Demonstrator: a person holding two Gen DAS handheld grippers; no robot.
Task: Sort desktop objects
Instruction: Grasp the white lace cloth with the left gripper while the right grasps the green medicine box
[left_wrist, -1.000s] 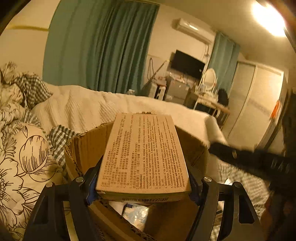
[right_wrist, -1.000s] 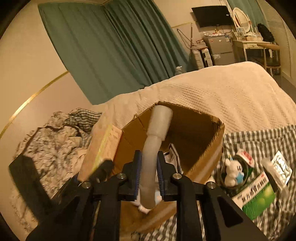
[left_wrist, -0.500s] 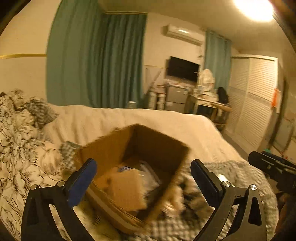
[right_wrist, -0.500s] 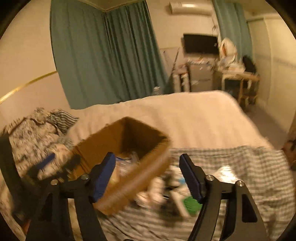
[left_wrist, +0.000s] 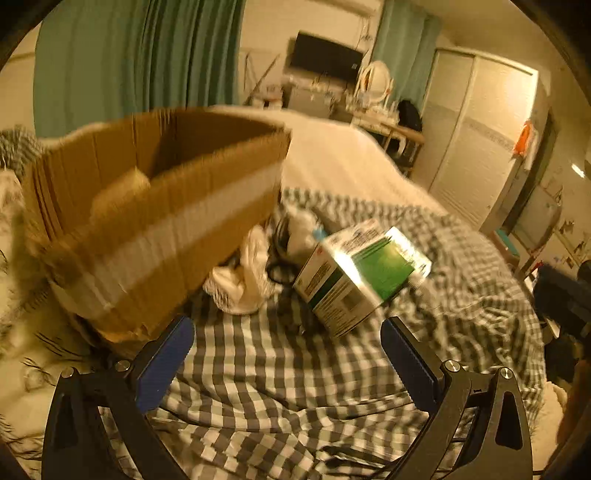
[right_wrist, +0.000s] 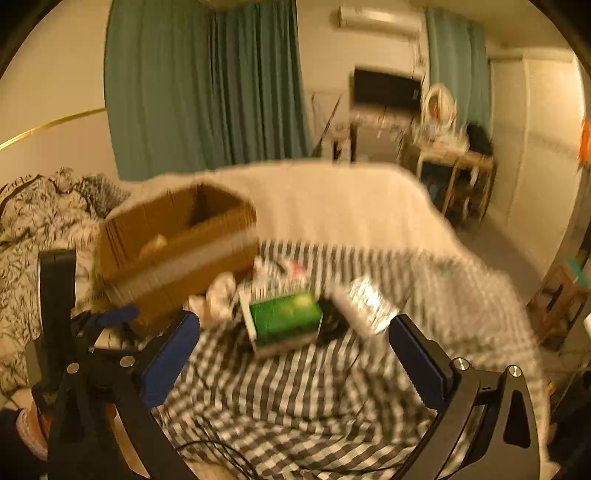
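- The left gripper (left_wrist: 286, 356) is spread wide with nothing between its blue pads, low over the checked blanket (left_wrist: 280, 373) on the bed.
- The right gripper (right_wrist: 291, 349) is likewise wide apart and holds nothing.
- A cardboard box (left_wrist: 155, 206) sits on the bed to the left, with a tan item lying inside it.
- A green and white carton (left_wrist: 362, 275) lies on the blanket just right of the box, tilted.
- White crumpled things (left_wrist: 245, 273) lie between box and carton.
- A silvery packet (right_wrist: 364, 301) lies beside the carton; the view is blurred.
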